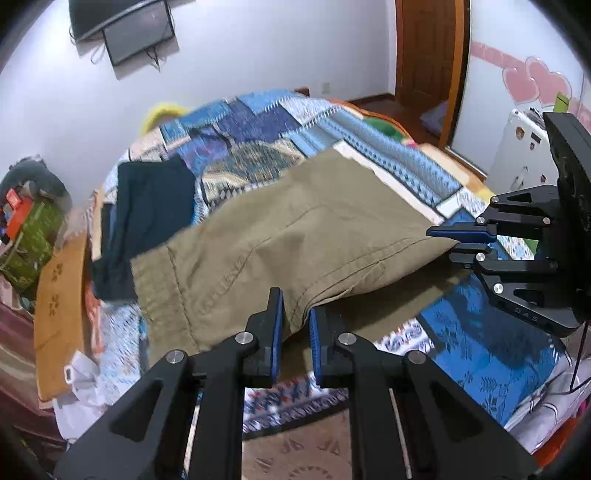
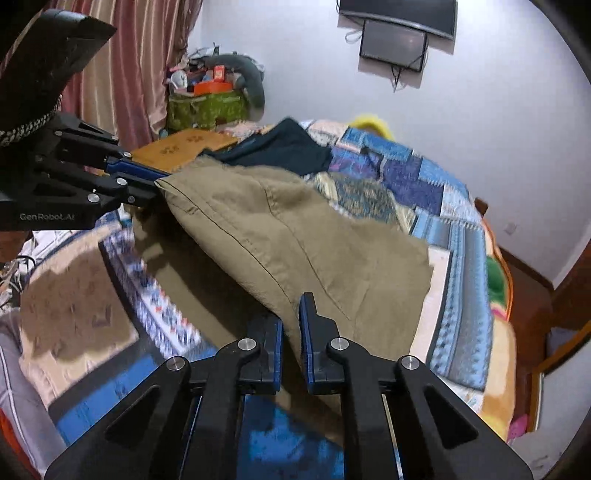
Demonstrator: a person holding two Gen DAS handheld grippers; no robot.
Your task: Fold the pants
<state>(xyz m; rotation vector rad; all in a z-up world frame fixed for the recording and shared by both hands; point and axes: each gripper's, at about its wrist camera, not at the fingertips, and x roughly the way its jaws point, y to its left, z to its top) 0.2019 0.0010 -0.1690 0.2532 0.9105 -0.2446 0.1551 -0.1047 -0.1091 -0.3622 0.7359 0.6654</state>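
Khaki pants [image 1: 280, 236] lie across the patchwork bed, their near edge lifted off the quilt; they also show in the right wrist view [image 2: 295, 236]. My left gripper [image 1: 296, 325] is shut on the near edge of the pants, cloth pinched between its blue pads. It shows from the side in the right wrist view [image 2: 157, 181], gripping a corner. My right gripper [image 2: 291, 325] is shut on another corner of the pants. In the left wrist view it shows at the right [image 1: 448, 242], clamping the cloth's end. The lifted fold hides the cloth underneath.
A dark navy garment [image 1: 147, 218] lies on the quilt [image 1: 406, 158] beyond the pants. An orange board [image 1: 61, 306] and a green box [image 1: 33, 236] stand at the bed's left side. A wall screen [image 1: 138, 31], a wooden door [image 1: 428, 55] and curtains [image 2: 140, 62] surround the bed.
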